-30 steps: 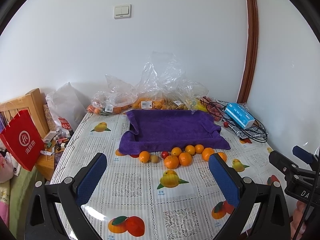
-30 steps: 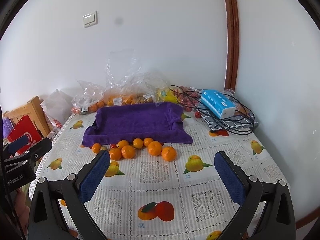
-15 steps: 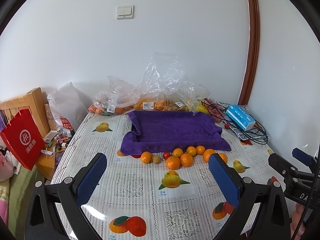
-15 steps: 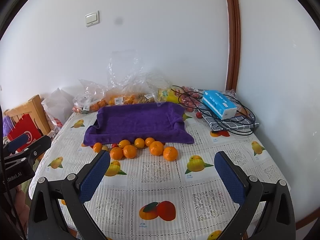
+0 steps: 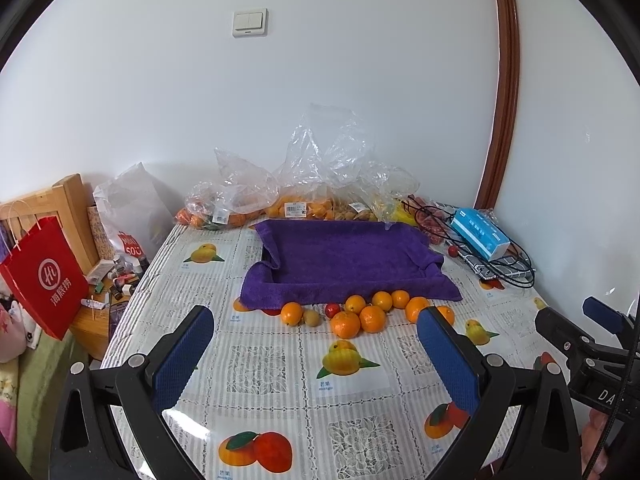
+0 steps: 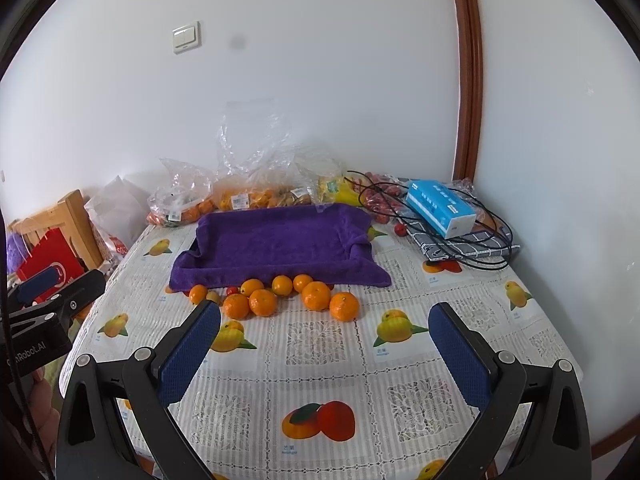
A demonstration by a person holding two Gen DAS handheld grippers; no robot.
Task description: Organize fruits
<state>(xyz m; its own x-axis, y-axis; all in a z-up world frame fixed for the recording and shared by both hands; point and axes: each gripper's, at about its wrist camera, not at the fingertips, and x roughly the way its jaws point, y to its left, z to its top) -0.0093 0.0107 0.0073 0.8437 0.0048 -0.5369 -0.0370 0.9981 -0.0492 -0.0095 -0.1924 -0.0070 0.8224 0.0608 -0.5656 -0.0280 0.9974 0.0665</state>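
Left gripper [image 5: 314,354]: is being held above the near edge of the table, its blue-padded fingers [image 5: 182,360] spread wide with nothing between them.
Right gripper [image 6: 324,354]: is being held above the near edge too, fingers [image 6: 460,360] likewise spread apart and grasping nothing.
Table [image 6: 320,376]: is being covered by a lace-patterned cloth printed with fruit pictures.
Purple towel [image 5: 344,260]: is being kept draped over a shallow tray toward the far middle of the table, its front hem lying on the cloth.
Oranges [image 6: 264,302]: are being left in a loose row just in front of the towel's front hem, several touching one another, well apart from both grippers.
Small red fruit [image 5: 331,310]: is being flanked by oranges in that row, beside a small brownish fruit [image 5: 311,317].
Plastic bags of fruit [image 5: 296,200]: are being kept along the far edge, against the wall.
Blue tissue box [image 6: 440,208]: is being propped on black cables and a checked cloth at the far right corner.
Red paper bag [image 5: 44,276]: is being kept off the left edge.
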